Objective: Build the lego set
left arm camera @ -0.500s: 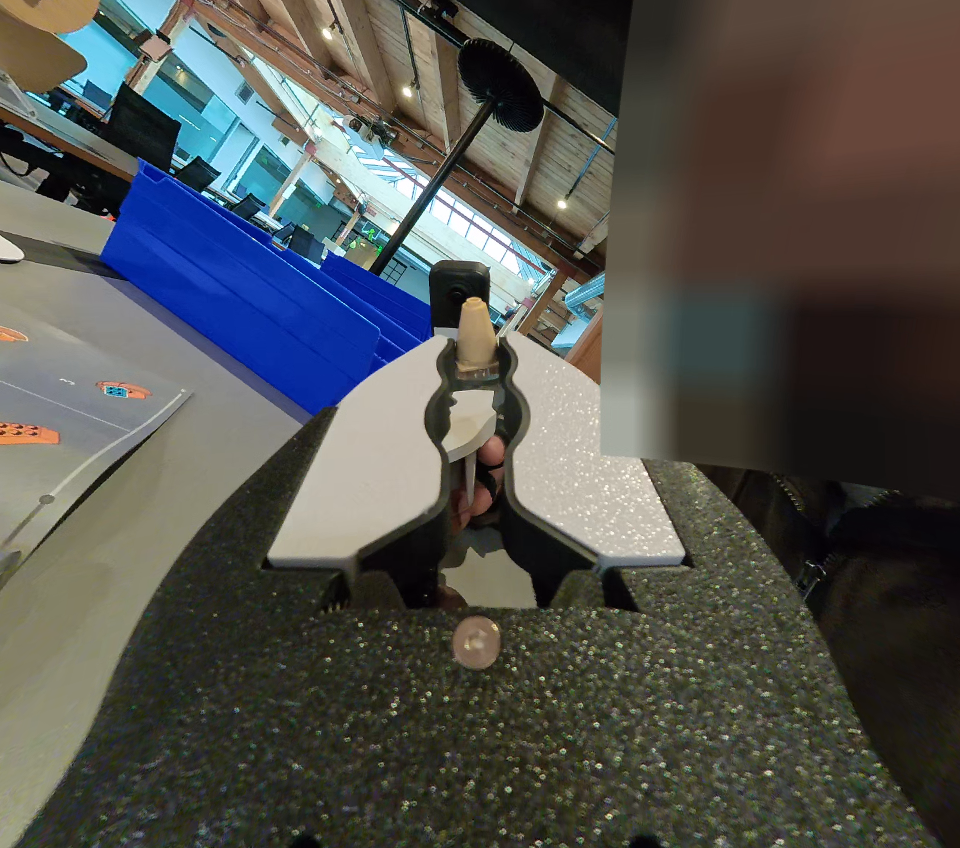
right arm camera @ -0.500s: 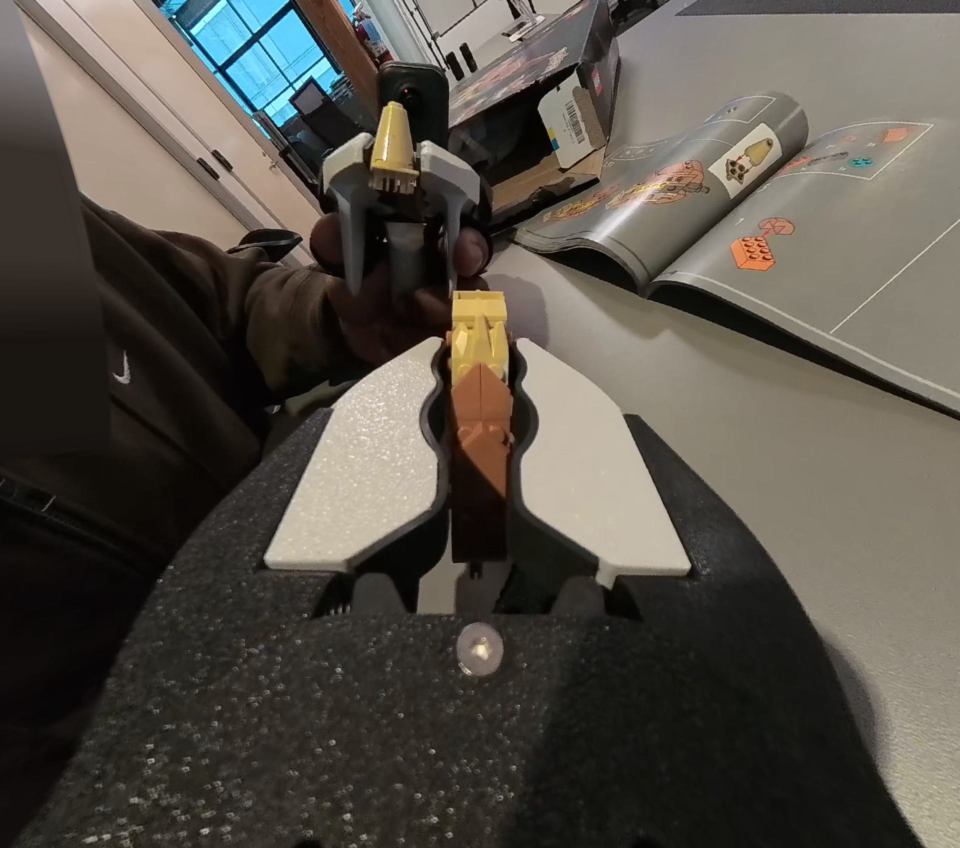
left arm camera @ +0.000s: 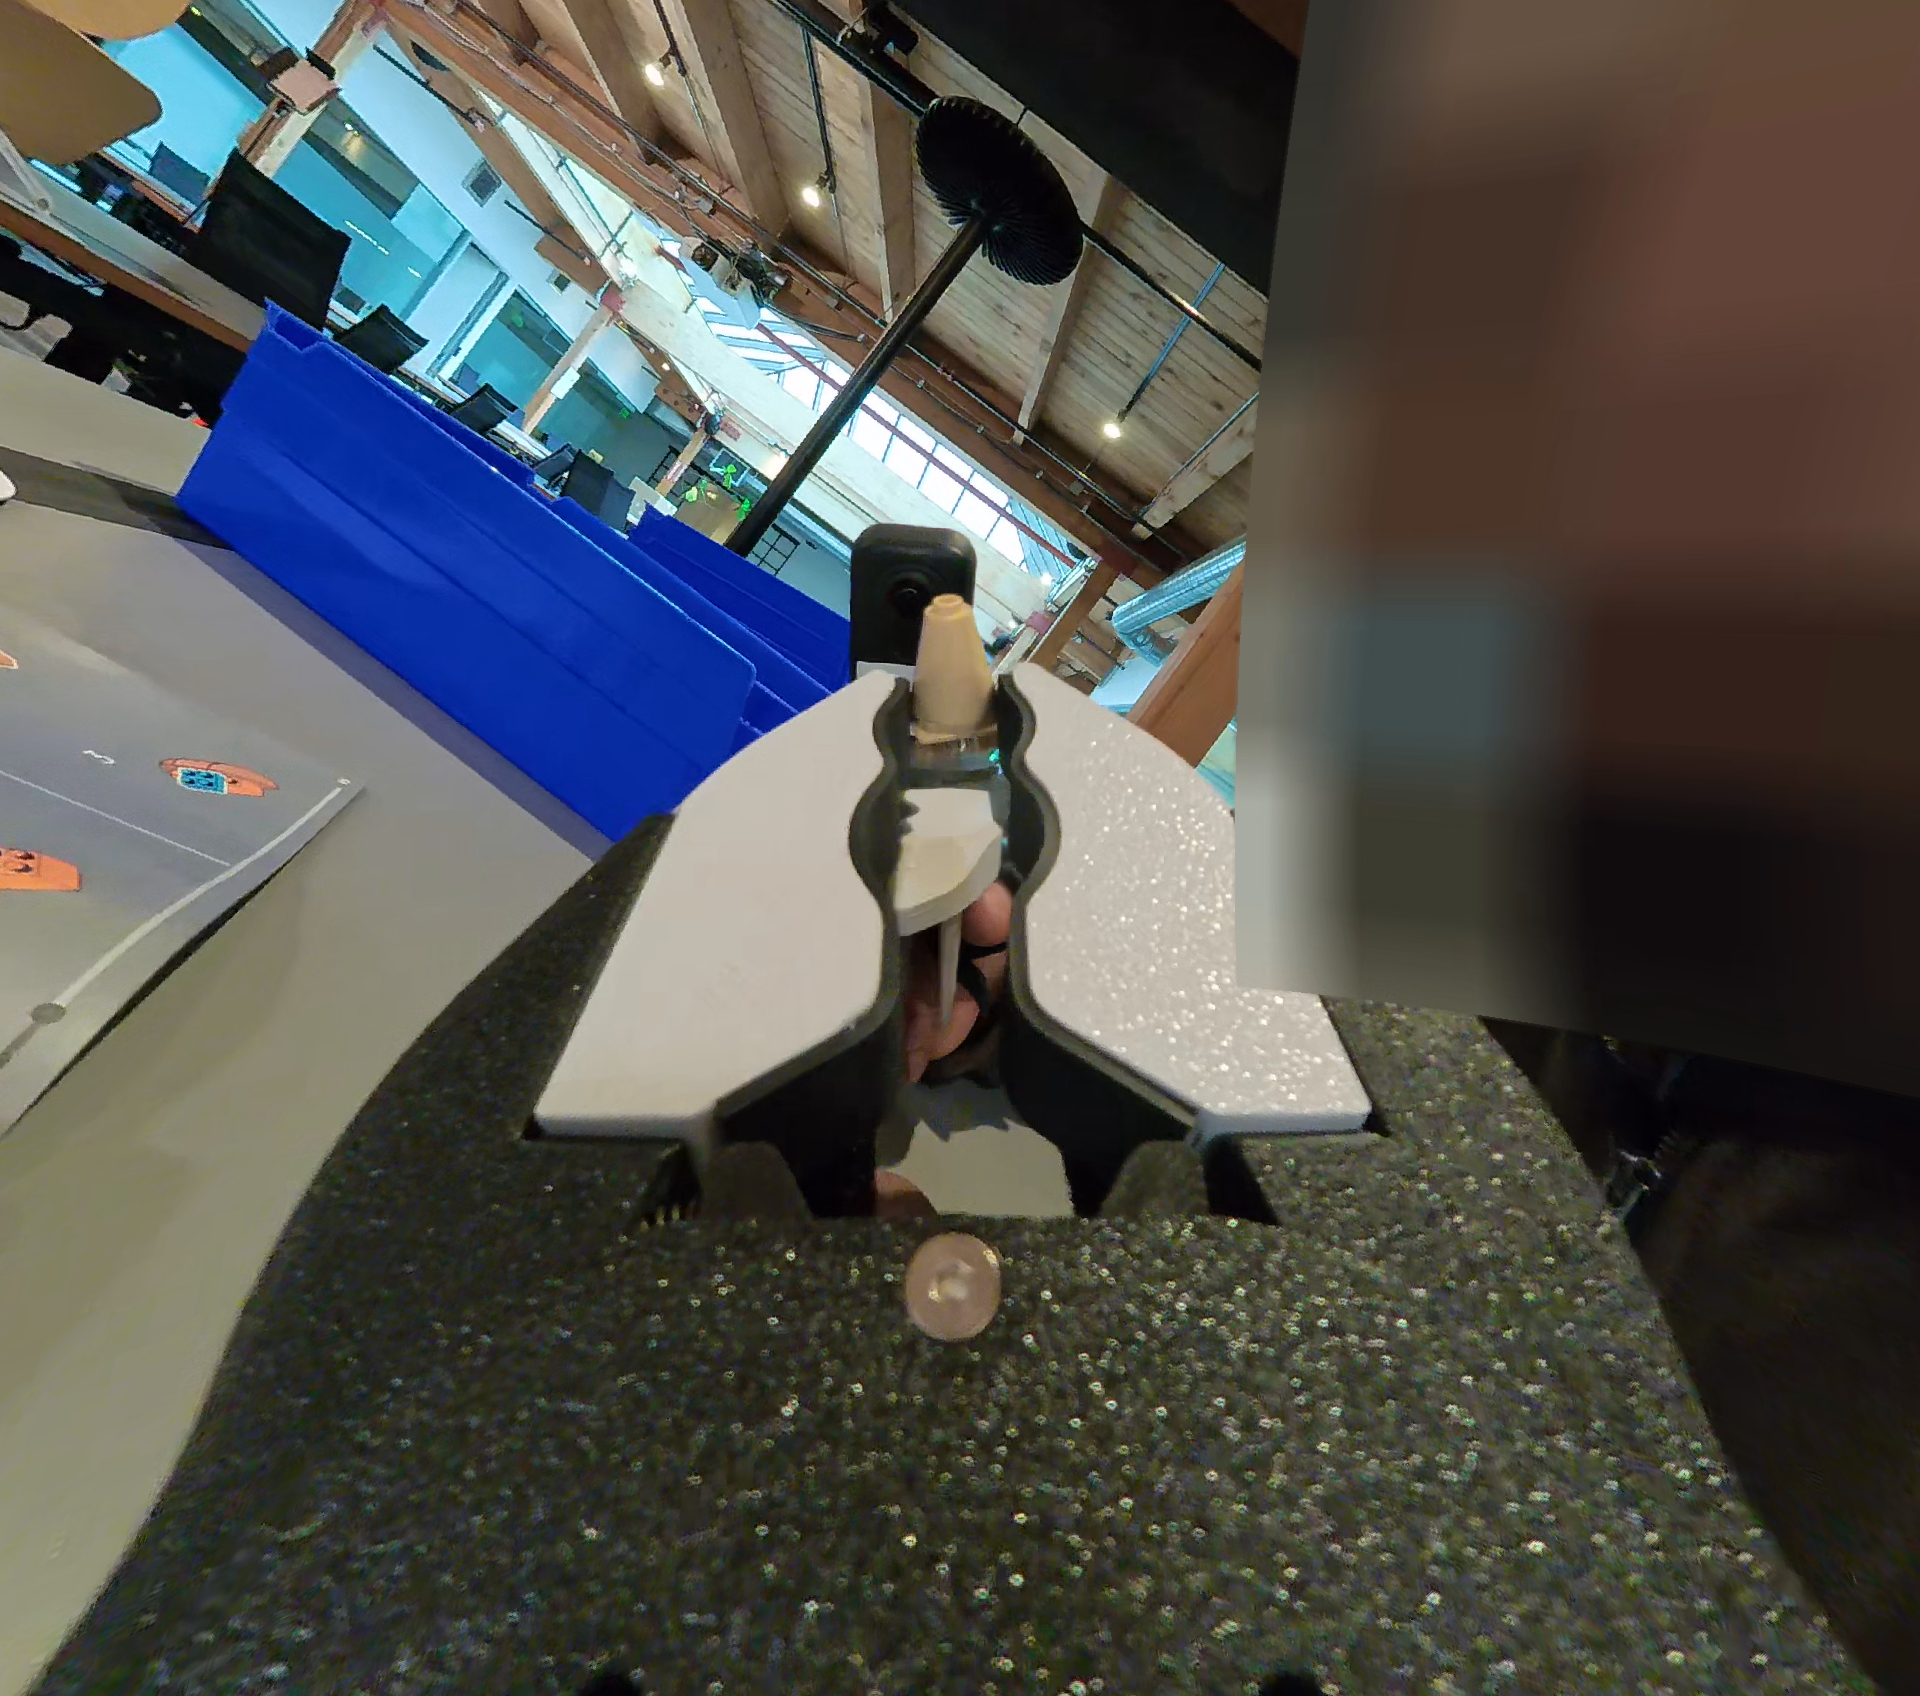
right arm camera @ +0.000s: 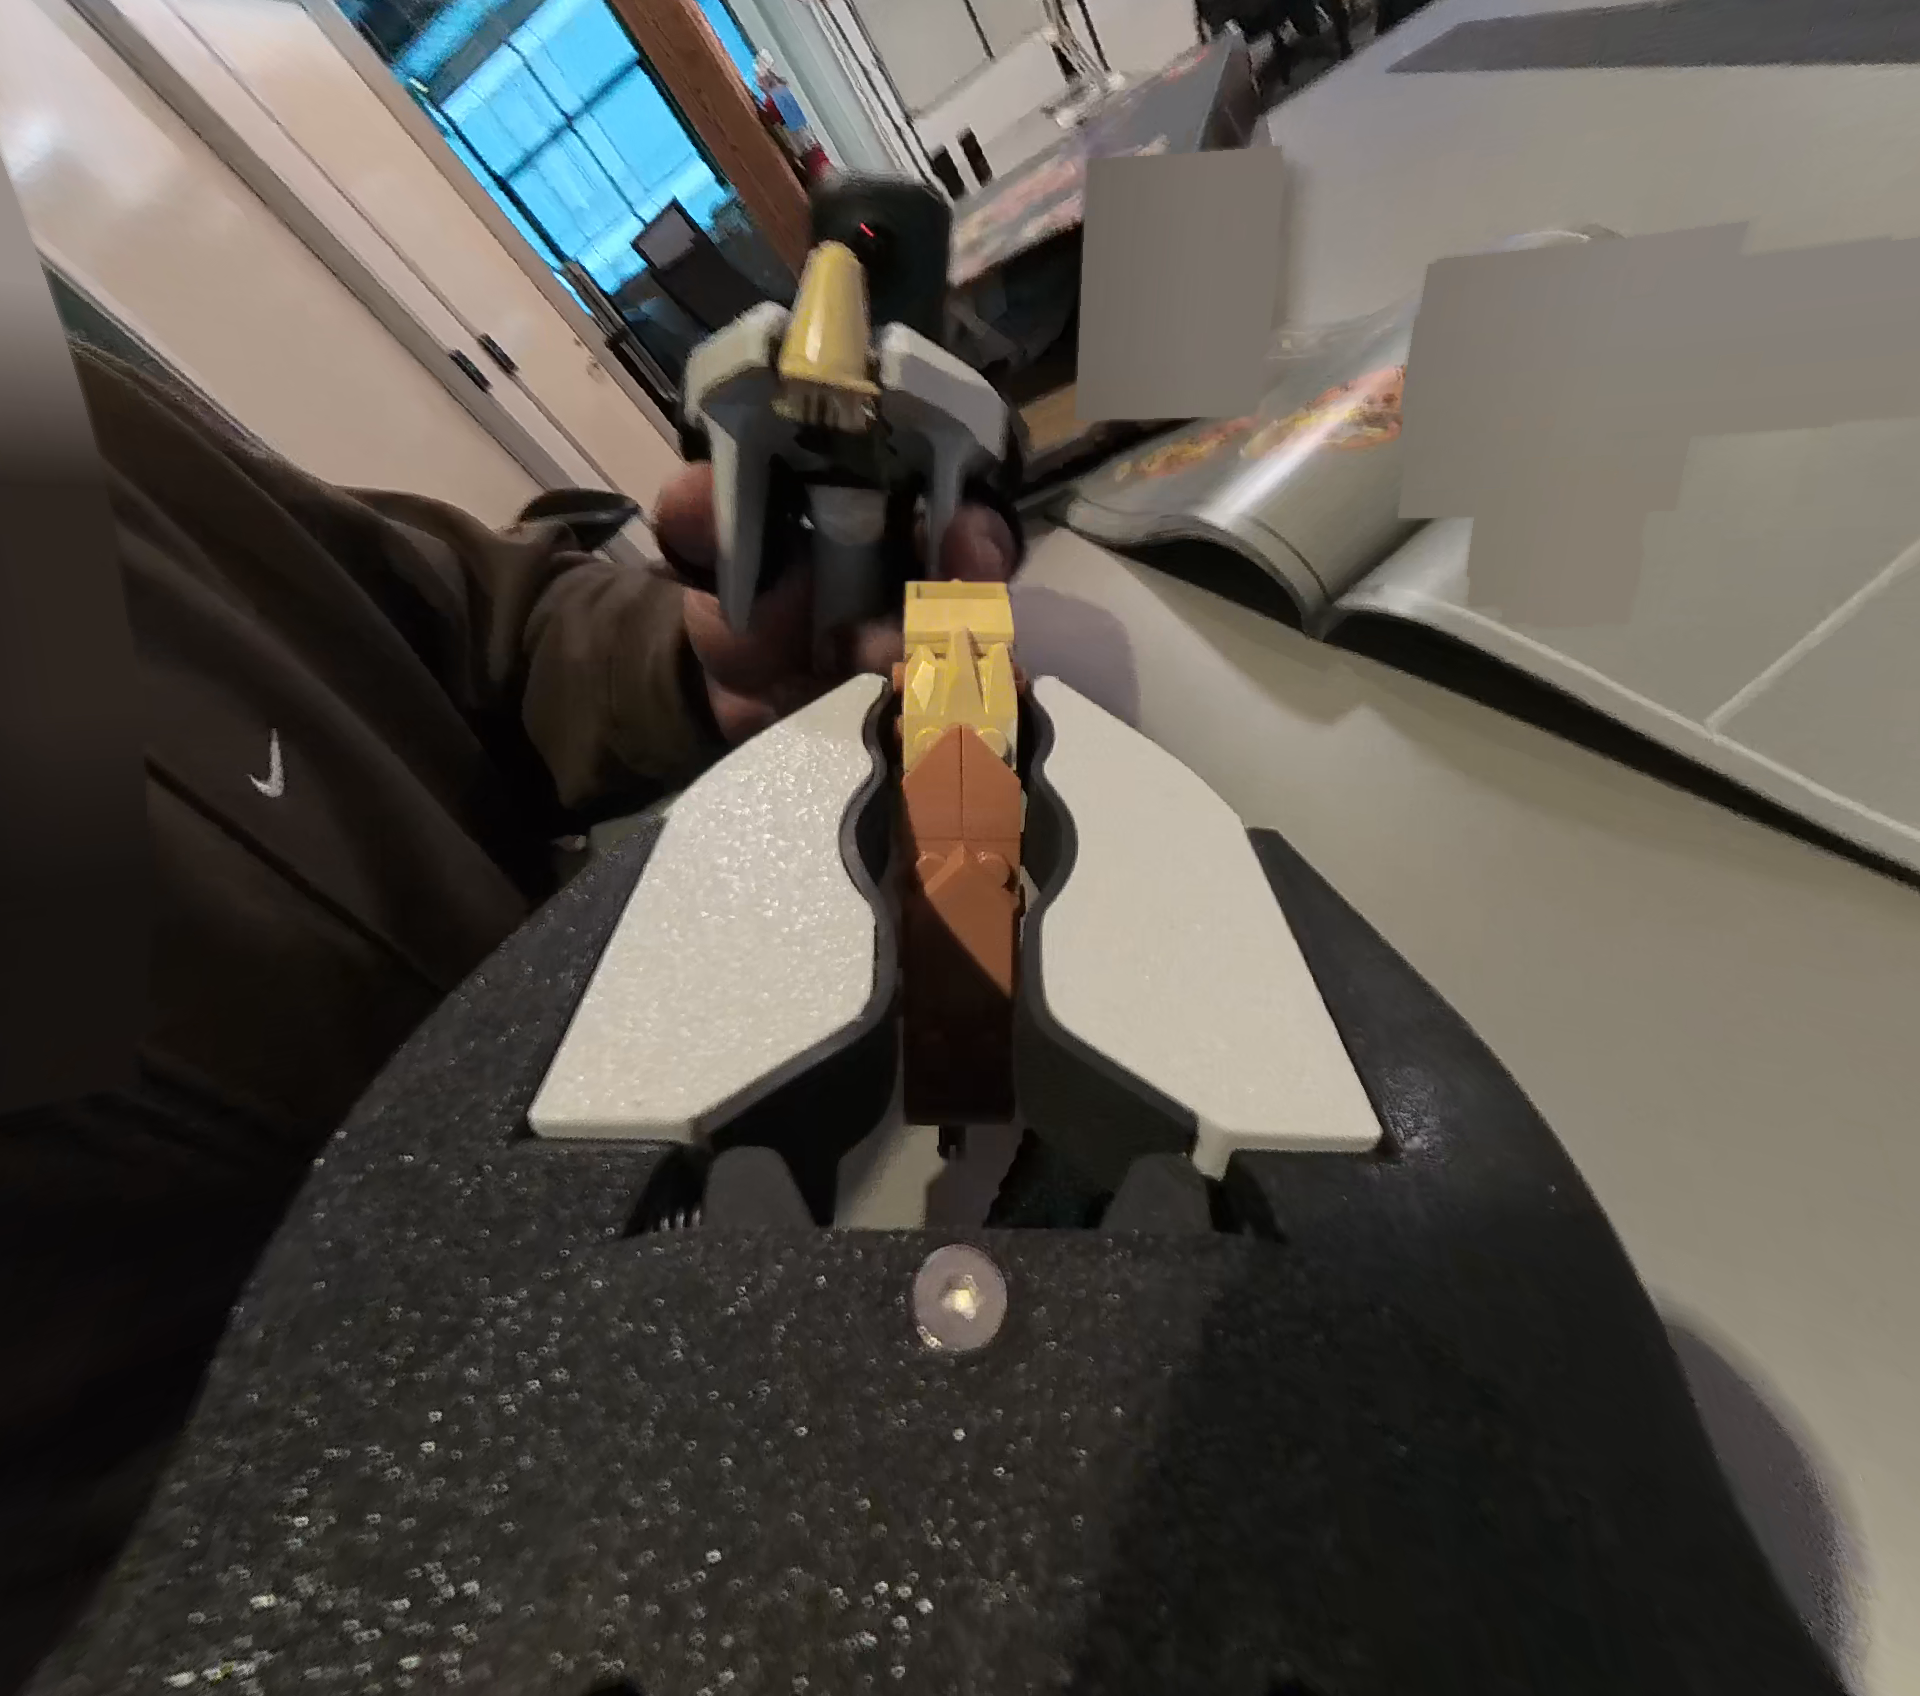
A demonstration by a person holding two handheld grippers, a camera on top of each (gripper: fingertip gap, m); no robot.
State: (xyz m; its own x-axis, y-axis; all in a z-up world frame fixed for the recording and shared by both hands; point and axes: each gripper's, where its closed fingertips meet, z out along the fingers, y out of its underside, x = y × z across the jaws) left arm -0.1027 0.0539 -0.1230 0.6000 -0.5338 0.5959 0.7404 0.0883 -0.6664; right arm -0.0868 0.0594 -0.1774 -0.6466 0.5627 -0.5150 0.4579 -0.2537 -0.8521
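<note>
My left gripper (left arm camera: 948,696) is shut on a small tan cone piece (left arm camera: 948,659) that sticks out past its fingertips. My right gripper (right arm camera: 961,696) is shut on a brown and yellow lego assembly (right arm camera: 961,867), yellow end forward. Both are held up above the grey table (right arm camera: 1455,971). They face each other. In the right wrist view, the left gripper (right arm camera: 831,410) with its cone (right arm camera: 826,337) is just beyond and above the assembly's yellow end, not touching it. In the left wrist view, the right gripper is mostly hidden behind the cone.
An open instruction booklet (right arm camera: 1558,638) lies on the table to the right of the grippers and also shows in the left wrist view (left arm camera: 156,825). Blue bins (left arm camera: 468,586) stand behind it. A person's hand and dark sleeve (right arm camera: 582,659) hold the left gripper.
The right wrist view has swung slightly and is now blurred. The left gripper sits a little lower and further right in it. Both grippers still hold their pieces.
</note>
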